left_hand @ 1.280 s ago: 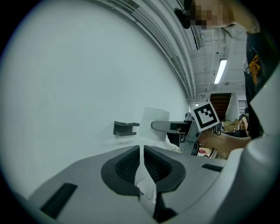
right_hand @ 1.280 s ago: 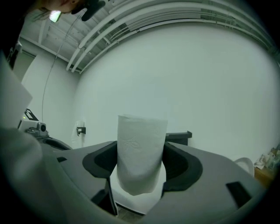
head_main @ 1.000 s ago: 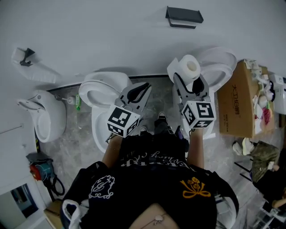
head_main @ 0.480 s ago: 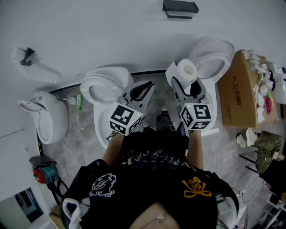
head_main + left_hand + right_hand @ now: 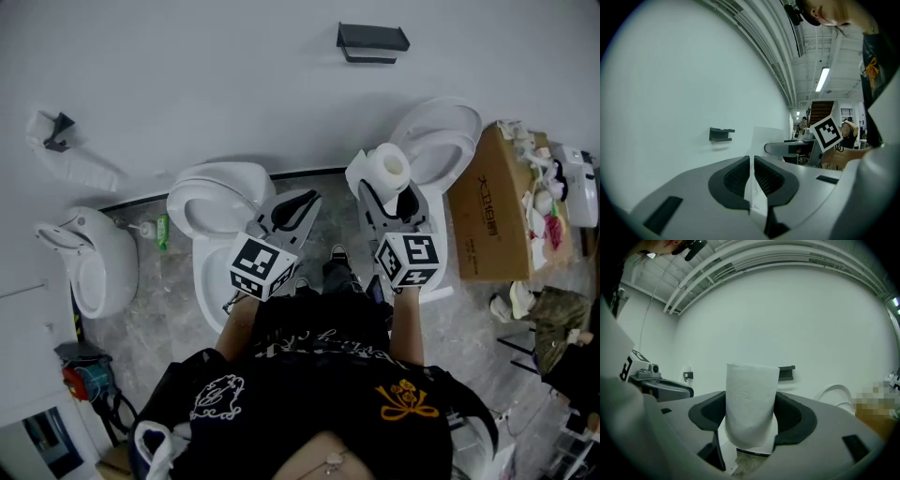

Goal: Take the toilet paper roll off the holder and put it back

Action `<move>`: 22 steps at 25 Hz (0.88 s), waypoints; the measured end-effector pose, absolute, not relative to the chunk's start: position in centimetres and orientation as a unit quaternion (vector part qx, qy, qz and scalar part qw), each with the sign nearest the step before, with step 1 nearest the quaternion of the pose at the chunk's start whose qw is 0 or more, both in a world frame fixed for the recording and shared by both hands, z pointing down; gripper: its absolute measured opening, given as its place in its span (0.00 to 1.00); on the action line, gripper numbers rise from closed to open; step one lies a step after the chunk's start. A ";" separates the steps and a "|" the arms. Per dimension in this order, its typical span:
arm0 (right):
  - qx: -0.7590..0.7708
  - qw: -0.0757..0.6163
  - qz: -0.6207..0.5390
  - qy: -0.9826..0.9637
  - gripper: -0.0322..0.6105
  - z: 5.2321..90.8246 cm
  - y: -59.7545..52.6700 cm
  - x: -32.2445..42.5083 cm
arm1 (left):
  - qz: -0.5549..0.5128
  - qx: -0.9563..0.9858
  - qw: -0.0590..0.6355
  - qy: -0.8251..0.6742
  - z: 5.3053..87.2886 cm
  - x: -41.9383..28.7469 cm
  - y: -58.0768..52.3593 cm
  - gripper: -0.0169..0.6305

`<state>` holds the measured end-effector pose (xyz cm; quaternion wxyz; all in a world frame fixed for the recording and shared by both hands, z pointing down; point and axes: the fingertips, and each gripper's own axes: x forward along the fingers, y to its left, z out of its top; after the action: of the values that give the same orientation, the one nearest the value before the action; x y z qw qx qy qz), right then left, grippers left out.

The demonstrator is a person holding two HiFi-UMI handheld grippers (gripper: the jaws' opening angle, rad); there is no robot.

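Observation:
The white toilet paper roll (image 5: pixel 389 169) stands upright between the jaws of my right gripper (image 5: pixel 390 185), which is shut on it. In the right gripper view the roll (image 5: pixel 751 401) fills the gap between the dark pads (image 5: pixel 790 416). The dark holder (image 5: pixel 372 40) is fixed to the white wall above and beyond the roll, empty; it also shows as a small bracket (image 5: pixel 786 372) behind the roll. My left gripper (image 5: pixel 298 208) hovers to the left of the roll at about the same height. Its jaws (image 5: pixel 752 176) are shut on a thin white sheet of paper (image 5: pixel 766 136).
Two white toilets stand against the wall, one (image 5: pixel 220 192) below the left gripper, the other (image 5: pixel 441 136) with its lid up behind the right gripper. A cardboard box (image 5: pixel 495 211) stands at the right, a white fixture (image 5: pixel 89 258) at the left, a wall bracket (image 5: pixel 56 127) above it.
Both grippers have drifted a little lower in the head view, away from the holder. The right gripper keeps the roll, the left its sheet.

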<state>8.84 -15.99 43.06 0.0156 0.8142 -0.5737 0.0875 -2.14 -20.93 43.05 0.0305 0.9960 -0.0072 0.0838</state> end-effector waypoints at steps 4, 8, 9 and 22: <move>0.814 0.019 0.083 -0.575 0.54 42.3 -16.8 10.5 | 0.082 0.996 0.034 -0.013 42.8 -1.4 -21.6 0.09; 0.813 0.025 0.073 -0.577 0.54 41.5 -18.2 12.6 | 0.079 0.996 0.035 -0.021 42.6 -0.4 -22.6 0.09; 0.813 0.026 0.070 -0.578 0.54 41.2 -18.6 13.3 | 0.079 0.996 0.035 -0.023 42.5 -0.1 -23.0 0.09; 0.810 0.048 0.015 -0.584 0.54 36.2 -25.0 22.7 | 0.060 0.997 0.023 -0.049 39.8 5.6 -27.7 0.09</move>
<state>22.74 -25.00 36.19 0.0480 0.8102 -0.5839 0.0150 5.62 -27.74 39.82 0.0225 0.9967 -0.0492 0.0604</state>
